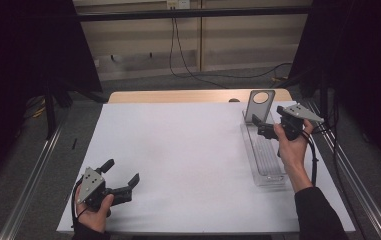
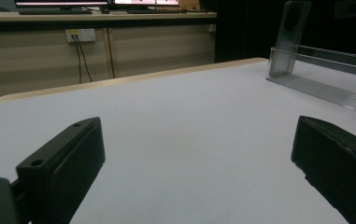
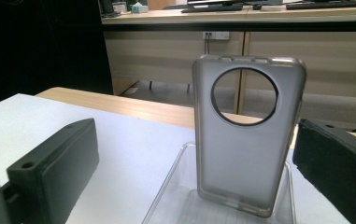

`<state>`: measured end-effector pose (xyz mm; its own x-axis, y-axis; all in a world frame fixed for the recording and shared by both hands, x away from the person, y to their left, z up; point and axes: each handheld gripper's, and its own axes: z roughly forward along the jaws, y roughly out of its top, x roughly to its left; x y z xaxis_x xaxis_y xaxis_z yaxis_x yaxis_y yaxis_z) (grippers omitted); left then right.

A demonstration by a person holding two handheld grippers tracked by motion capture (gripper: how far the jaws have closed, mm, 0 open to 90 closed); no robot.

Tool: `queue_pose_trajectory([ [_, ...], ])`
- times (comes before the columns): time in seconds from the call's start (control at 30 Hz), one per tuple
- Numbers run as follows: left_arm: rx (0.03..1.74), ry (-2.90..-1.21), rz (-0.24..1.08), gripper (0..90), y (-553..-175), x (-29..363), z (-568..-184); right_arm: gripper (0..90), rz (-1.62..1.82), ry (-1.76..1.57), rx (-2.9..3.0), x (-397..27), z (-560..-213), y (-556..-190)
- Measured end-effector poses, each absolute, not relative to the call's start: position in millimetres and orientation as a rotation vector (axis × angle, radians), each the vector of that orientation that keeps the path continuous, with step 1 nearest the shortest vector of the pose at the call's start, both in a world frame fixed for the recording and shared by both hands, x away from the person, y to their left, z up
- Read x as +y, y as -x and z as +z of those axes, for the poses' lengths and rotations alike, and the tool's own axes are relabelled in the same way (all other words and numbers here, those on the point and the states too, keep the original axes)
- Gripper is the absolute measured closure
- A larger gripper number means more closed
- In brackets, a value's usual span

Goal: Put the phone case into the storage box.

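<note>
One translucent grey phone case (image 3: 248,140) stands upright dead ahead of my right claw (image 3: 194,172), its round camera cut-out facing me, its lower edge resting in the far end of a clear plastic tray (image 3: 166,196). My right claw's jaws are spread wide, one on either side of the case and a little short of it, touching neither the case nor the tray walls. From above, the case (image 1: 259,106) rises at the far end of the long tray (image 1: 268,172), and my right claw (image 1: 263,127) hovers over the tray just behind the case, gripped in my right hand (image 1: 294,147), cable trailing back along my sleeve.

My left claw (image 1: 123,175) sits well apart from all this, low over the near left corner of the desk (image 1: 178,150), jaws likewise open and holding nothing. Looking along its jaws (image 2: 194,154), I see bare white desk between them, with the case (image 2: 290,37) and the tray (image 2: 325,88) far ahead and off to the right. Beyond the desk's wooden far edge runs a pale wall with a socket and dangling cables.
</note>
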<state>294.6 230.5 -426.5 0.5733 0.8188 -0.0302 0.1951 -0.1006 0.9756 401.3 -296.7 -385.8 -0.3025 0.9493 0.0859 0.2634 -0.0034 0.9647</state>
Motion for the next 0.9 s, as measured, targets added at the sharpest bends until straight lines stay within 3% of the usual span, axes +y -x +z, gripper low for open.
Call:
queue_pose_trajectory([
  [0.9,0.875,-1.611,0.655,2.8,-294.4,230.8,-426.4,0.0,1.392,-1.225,1.577,-304.8,-388.9,-359.9],
])
